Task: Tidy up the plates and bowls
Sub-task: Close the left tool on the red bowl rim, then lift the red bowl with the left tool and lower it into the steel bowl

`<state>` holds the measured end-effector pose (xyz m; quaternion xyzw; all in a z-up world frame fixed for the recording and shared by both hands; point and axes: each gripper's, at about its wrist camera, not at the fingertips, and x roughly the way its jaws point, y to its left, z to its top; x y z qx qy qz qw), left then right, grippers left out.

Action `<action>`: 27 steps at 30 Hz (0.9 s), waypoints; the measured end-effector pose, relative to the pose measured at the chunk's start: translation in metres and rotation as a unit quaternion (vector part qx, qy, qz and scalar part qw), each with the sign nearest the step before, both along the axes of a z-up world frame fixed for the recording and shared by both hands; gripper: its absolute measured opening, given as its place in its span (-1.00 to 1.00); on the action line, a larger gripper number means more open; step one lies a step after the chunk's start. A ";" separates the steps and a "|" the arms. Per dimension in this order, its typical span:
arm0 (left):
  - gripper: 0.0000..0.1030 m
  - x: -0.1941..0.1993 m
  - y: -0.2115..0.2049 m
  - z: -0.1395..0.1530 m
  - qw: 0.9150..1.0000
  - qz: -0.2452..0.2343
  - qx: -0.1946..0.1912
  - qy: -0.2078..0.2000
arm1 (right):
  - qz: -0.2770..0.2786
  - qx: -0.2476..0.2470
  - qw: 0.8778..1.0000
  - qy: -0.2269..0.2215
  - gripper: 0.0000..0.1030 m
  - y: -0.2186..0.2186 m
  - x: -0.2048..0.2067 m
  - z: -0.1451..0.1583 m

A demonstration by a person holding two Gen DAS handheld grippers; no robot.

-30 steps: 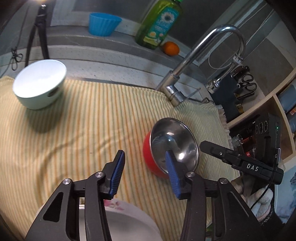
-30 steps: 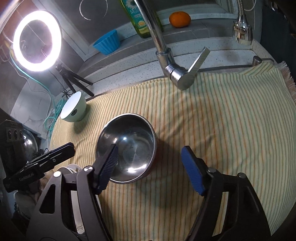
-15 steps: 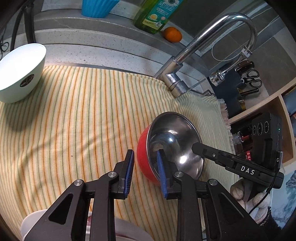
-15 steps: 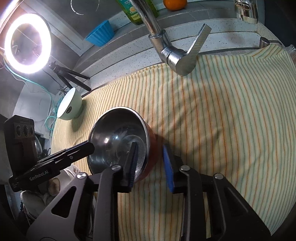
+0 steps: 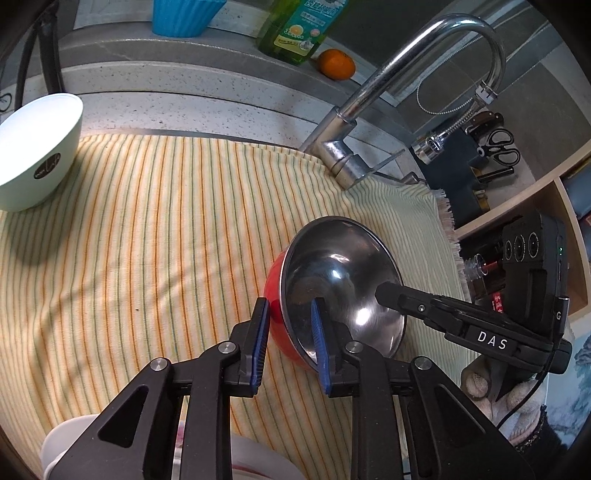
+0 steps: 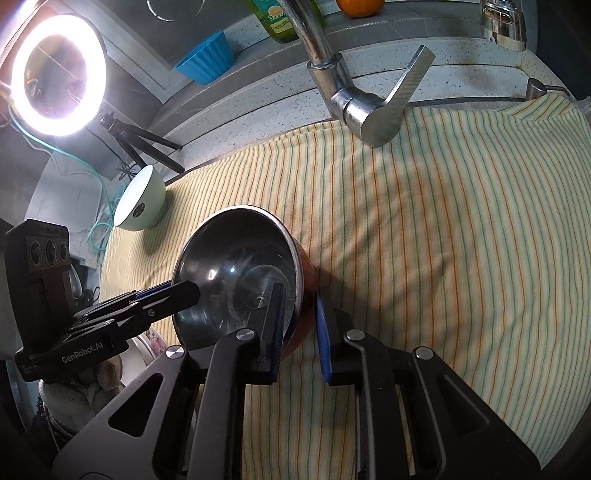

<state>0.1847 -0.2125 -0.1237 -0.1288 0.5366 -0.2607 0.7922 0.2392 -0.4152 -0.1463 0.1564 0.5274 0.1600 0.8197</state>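
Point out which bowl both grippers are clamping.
The red bowl with the steel inside, rim pinched by left gripper and right gripper. The white bowl sits untouched; the blue cup is on the ledge.

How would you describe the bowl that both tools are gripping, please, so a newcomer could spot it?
Start at the chrome faucet and come down the striped towel toward the camera. There sits the red-and-steel bowl, red outside and mirror-shiny inside, unlike the plain pale bowl at the towel's far left edge.

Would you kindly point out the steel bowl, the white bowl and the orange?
steel bowl (image 5: 343, 280): left wrist view, inner wall.
white bowl (image 5: 35, 133): left wrist view, inside surface.
orange (image 5: 337, 64): left wrist view, peel centre.
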 end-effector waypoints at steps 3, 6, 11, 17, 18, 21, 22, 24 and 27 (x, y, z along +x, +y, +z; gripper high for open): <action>-0.60 -0.003 0.003 0.005 1.000 0.002 0.001 -0.007 | 0.001 0.002 1.000 -0.003 -0.68 0.003 -0.002 0.004; -0.60 -0.007 0.008 0.011 1.000 0.007 -0.001 -0.013 | 0.006 0.005 1.000 -0.010 -0.68 0.007 -0.005 0.012; -0.60 -0.016 0.022 0.026 0.999 0.017 -0.002 -0.031 | 0.017 0.007 1.000 -0.025 -0.68 0.021 -0.012 0.029; -0.60 -0.031 0.049 0.043 0.998 0.035 -0.009 -0.047 | 0.034 0.008 0.999 -0.042 -0.68 0.049 -0.021 0.047; -0.60 -0.034 0.055 0.046 0.998 0.039 -0.010 -0.050 | 0.037 0.009 0.998 -0.043 -0.68 0.055 -0.023 0.050; -0.60 -0.044 0.074 0.054 0.997 0.053 -0.014 -0.057 | 0.049 0.011 0.998 -0.048 -0.68 0.070 -0.030 0.055; -0.60 -0.048 0.081 0.056 0.996 0.058 -0.015 -0.059 | 0.055 0.011 0.997 -0.050 -0.68 0.078 -0.034 0.058; -0.60 -0.054 0.093 0.061 0.996 0.066 -0.015 -0.065 | 0.064 0.011 0.996 -0.054 -0.68 0.092 -0.040 0.062; -0.60 -0.065 0.112 0.068 0.994 0.080 -0.017 -0.072 | 0.075 0.013 0.995 -0.058 -0.68 0.110 -0.048 0.067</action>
